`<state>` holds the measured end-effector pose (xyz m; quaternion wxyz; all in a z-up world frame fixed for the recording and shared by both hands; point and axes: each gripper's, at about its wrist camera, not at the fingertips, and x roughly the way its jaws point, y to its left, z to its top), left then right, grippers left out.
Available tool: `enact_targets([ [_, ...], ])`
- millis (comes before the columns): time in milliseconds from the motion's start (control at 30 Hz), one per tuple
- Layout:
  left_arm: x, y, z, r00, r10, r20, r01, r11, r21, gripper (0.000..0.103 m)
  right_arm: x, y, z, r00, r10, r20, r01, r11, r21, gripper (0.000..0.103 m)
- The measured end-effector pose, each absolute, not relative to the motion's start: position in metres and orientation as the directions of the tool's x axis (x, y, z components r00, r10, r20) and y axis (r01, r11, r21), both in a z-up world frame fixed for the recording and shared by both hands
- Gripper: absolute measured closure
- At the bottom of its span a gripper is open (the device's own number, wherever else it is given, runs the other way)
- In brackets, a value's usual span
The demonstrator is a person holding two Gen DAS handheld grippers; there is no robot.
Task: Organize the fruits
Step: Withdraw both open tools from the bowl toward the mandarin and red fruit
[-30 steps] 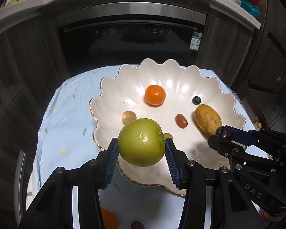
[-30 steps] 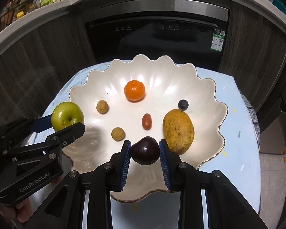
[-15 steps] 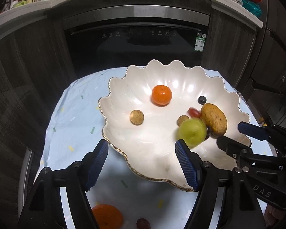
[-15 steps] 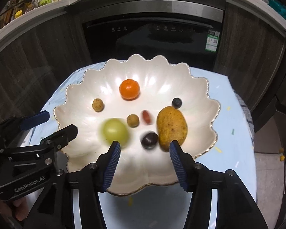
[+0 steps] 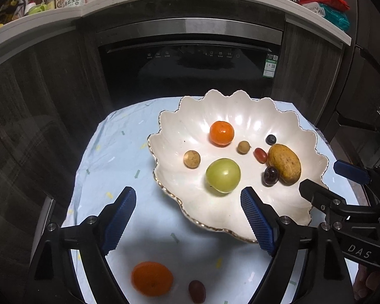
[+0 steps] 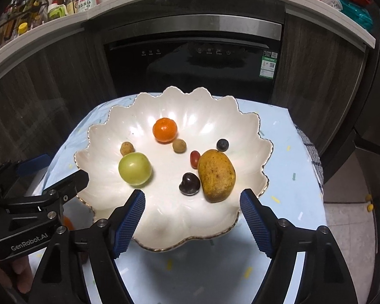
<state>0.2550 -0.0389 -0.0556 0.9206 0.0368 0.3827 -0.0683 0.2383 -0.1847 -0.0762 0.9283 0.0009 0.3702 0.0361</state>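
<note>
— Orange first: the loose orange [image 5: 152, 278] lies on the cloth [image 5: 114, 157] at the lower left of the left wrist view, out of the bowl [image 5: 179, 126], with a grape [image 5: 197, 290] just to its right.

— How would they handle?

— I judge the orange firm and light, with a dimpled skin that grips well; take it across its widest part. The grape looks small, smooth and soft, so it could squirt out or bruise; pinch it gently at the middle.

— And inside the bowl?

— Going left to right in that view: a longan [image 5: 191, 159], a green apple [image 5: 223, 175], a mandarin [image 5: 221, 133], a second longan [image 5: 243, 147], a red tomato [image 5: 260, 155], a dark plum [image 5: 271, 175], a blueberry [image 5: 270, 139] and a mango [image 5: 284, 164]. Plum and mango touch. The apple is probably the heaviest and hardest, waxy and round, likely to roll. The bowl looks like glazed ceramic with a thin scalloped rim, so fragile.

— The claws?

— Left gripper [image 5: 187, 221] hangs spread wide and empty above the bowl's near rim, at the lower centre, fingers [image 5: 120, 217] pointing forward and down, the orange below and between them. Right gripper [image 6: 192, 224] is likewise wide apart and empty, low in its own view, over the near rim, plum and mango ahead of it. Each shows at the other's frame edge.
</note>
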Motion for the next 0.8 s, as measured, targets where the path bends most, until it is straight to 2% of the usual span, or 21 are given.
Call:
enact_targets([
  [800,0.214,-0.003,-0.037,0.728,-0.082,-0.68,0.135,0.99,0.025,0.018,0.206,-0.154,-0.053,0.762,0.078,-0.643,-0.087,0.996,0.017,0.025],
])
